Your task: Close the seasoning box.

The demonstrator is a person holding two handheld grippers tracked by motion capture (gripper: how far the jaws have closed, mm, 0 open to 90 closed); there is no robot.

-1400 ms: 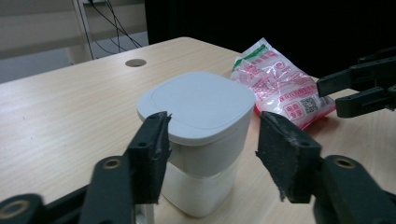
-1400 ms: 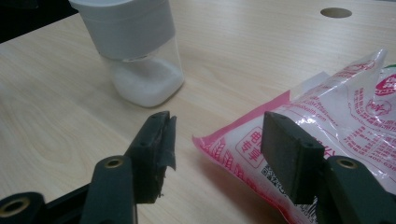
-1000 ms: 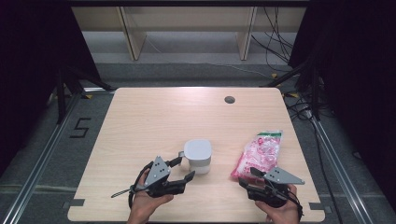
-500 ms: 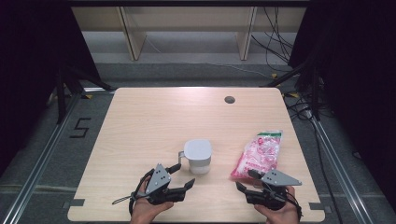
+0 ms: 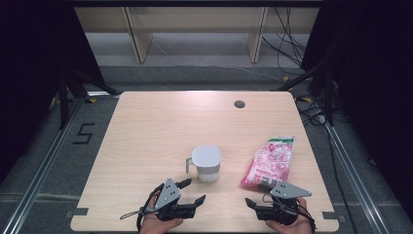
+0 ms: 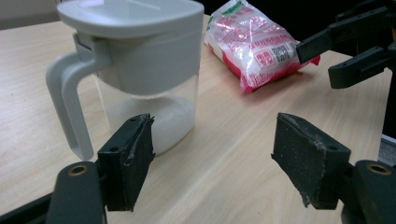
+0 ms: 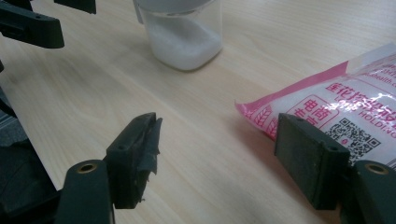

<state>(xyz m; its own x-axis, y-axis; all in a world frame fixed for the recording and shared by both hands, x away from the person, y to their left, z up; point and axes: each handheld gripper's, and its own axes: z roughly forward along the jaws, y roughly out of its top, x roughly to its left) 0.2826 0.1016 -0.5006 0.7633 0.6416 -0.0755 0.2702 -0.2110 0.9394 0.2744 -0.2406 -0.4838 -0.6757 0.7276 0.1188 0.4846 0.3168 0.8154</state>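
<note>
Landmark: clear plastic jug with grey lid and grey handle (image 5: 206, 164), standing upright near the middle of the light wood table (image 5: 160, 122); white granules fill its bottom part, seen in the left gripper view (image 6: 140, 70); lid and handle cut off at the top edge of the right gripper view (image 7: 184, 28).

Pink-and-white printed plastic bag (image 5: 269, 161) lies flat to the right of the jug, apart from it; right gripper view shows red Chinese characters, a QR code and "HOLDING" (image 7: 345, 107); remaining print too small to read; bag cut off at that view's right edge.

Left gripper (image 5: 194, 191) sits on the near side of the jug, jaws spread wide, nothing between them, jug just beyond (image 6: 212, 156).

Right gripper (image 5: 257, 195) is near-right of the jug, by the bag's near end; jaws wide apart, empty; right jaw covers a corner of the bag (image 7: 217, 156).

Floor left of the table carries a painted "5" (image 5: 84, 132).
</note>
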